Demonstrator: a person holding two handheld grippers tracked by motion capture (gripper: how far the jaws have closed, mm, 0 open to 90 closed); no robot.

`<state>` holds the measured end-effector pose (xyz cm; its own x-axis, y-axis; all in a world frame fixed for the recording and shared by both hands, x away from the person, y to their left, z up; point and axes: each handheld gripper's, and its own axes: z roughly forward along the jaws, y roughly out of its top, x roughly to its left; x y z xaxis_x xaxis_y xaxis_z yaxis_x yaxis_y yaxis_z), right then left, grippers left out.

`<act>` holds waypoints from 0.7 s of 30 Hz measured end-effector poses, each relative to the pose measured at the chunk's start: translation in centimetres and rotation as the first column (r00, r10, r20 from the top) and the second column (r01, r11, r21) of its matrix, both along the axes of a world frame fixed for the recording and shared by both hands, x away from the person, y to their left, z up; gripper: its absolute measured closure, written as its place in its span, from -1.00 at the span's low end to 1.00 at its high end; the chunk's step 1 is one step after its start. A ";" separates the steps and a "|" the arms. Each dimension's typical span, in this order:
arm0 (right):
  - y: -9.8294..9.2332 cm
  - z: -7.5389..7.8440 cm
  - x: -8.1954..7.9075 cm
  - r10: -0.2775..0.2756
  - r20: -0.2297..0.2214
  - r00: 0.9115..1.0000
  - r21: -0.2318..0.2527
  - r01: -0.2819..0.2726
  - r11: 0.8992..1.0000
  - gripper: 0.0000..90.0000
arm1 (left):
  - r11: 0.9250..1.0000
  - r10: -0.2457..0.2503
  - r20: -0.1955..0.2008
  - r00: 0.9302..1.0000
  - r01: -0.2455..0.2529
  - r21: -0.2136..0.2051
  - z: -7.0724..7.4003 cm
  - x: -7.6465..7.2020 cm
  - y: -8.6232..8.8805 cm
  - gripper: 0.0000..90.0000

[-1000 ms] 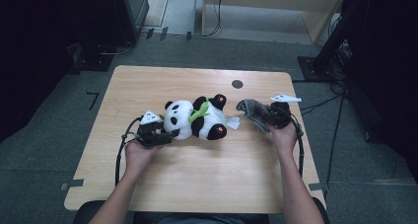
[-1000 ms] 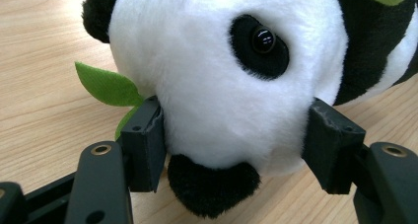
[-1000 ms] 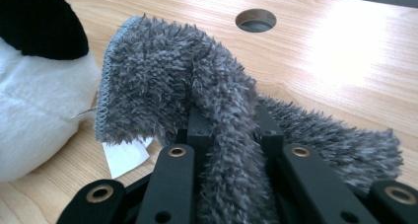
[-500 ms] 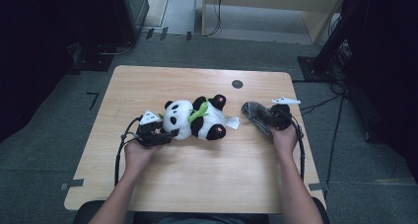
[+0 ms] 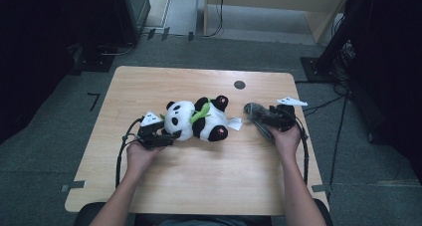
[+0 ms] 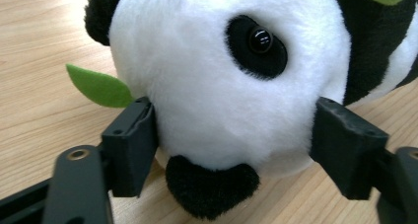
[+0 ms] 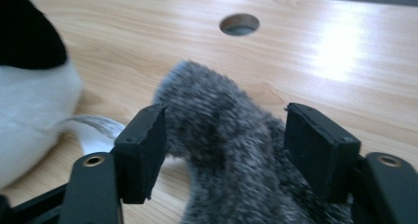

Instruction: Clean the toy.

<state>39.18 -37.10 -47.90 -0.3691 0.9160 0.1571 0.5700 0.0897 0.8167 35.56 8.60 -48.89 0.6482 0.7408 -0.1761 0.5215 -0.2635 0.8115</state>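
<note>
Left gripper (image 6: 231,150) jaws, just widening, clasp the panda (image 6: 222,81) head; right gripper (image 7: 226,150) jaws, just released, straddle the grey fur toy (image 7: 231,150). High view shows table (image 5: 199,186).

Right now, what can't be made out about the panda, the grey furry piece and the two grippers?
- Plush panda: left gripper view is too close; frame edges cut off its body.
- Grey furry piece: right gripper view cuts off its lower end; in the high view it is too small to identify.
- White tag: print too small in the high view.
- Left hand-held gripper: the left pad's contact can't be judged.
</note>
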 end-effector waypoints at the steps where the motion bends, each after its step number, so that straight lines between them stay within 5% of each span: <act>1: 0.0 0.0 0.0 0.000 0.000 1.000 0.000 0.000 1.000 -0.28 | 1.000 0.000 0.000 1.000 0.000 0.000 0.0 0.0 0.0 -0.50; 7: 1.5 1.2 -1.0 0.076 0.030 0.997 0.027 -0.077 0.997 -0.50 | 1.000 -0.004 -0.005 1.000 0.004 0.002 0.1 0.0 0.0 -0.53; 18: 4.6 1.9 -2.3 0.157 0.014 0.987 0.036 -0.158 0.987 -0.57 | 1.000 -0.003 -0.009 1.000 0.003 0.002 0.2 0.1 -0.1 -0.53; 21: 5.5 2.5 -2.7 0.168 0.016 0.986 -0.002 -0.168 0.986 -0.57 | 1.000 -0.003 -0.009 1.000 0.003 0.002 0.2 0.1 -0.1 -0.53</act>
